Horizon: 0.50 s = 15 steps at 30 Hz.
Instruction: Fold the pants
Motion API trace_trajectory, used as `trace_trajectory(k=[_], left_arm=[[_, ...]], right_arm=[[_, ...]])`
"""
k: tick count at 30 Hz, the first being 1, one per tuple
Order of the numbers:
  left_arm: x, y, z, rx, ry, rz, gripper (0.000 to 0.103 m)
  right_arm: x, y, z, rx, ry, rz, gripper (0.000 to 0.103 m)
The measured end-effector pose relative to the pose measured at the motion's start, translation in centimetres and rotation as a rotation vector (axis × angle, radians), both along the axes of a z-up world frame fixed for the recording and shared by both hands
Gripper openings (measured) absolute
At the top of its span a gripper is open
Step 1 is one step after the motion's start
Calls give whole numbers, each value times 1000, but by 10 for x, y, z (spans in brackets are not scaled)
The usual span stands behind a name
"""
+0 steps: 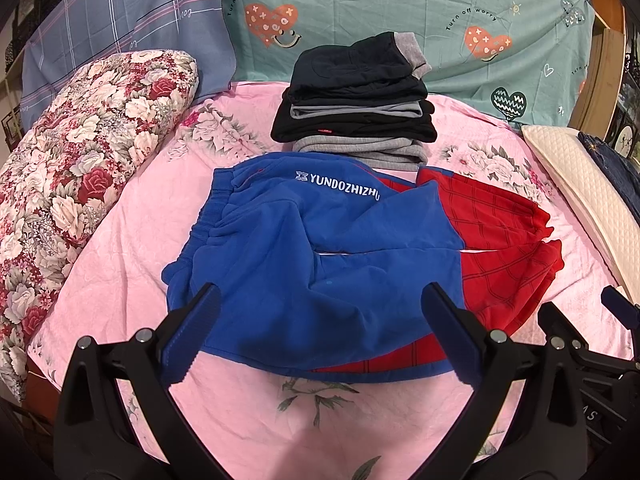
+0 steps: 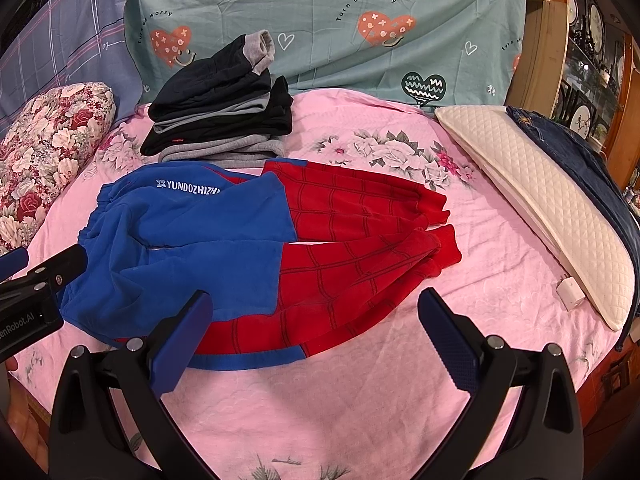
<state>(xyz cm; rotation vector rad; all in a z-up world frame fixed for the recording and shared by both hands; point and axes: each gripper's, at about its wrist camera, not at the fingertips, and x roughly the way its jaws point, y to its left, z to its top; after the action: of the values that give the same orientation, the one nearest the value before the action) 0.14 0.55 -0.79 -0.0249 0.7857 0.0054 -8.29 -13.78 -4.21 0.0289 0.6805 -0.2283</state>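
Blue and red pants [image 1: 304,256] with white lettering lie spread on the pink bed sheet [image 1: 132,240], waistband to the left, red legs to the right, one leg folded over the other. They also show in the right wrist view [image 2: 248,252]. My left gripper [image 1: 320,312] is open and empty, hovering over the blue near edge of the pants. My right gripper [image 2: 314,320] is open and empty above the red near leg. The left gripper's fingers [image 2: 60,268] show at the left edge of the right wrist view.
A stack of folded dark and grey pants [image 1: 356,108] sits behind the spread pants. A floral pillow [image 1: 80,168] lies at the left, a cream quilted pillow [image 2: 552,204] and dark jeans [image 2: 580,160] at the right. Teal and plaid bedding [image 1: 400,12] stands at the back.
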Motion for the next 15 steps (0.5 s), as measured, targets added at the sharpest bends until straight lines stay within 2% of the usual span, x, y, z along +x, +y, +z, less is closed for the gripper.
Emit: trace_trajectory(k=[9,15], left_arm=[[-2,0,-1,-1,0,1,101],[-1,0,-1,-1,1,1,101]], right_arm=[[0,-5,6,0,2,1,102],[1,1,-1,0,2,2,102]])
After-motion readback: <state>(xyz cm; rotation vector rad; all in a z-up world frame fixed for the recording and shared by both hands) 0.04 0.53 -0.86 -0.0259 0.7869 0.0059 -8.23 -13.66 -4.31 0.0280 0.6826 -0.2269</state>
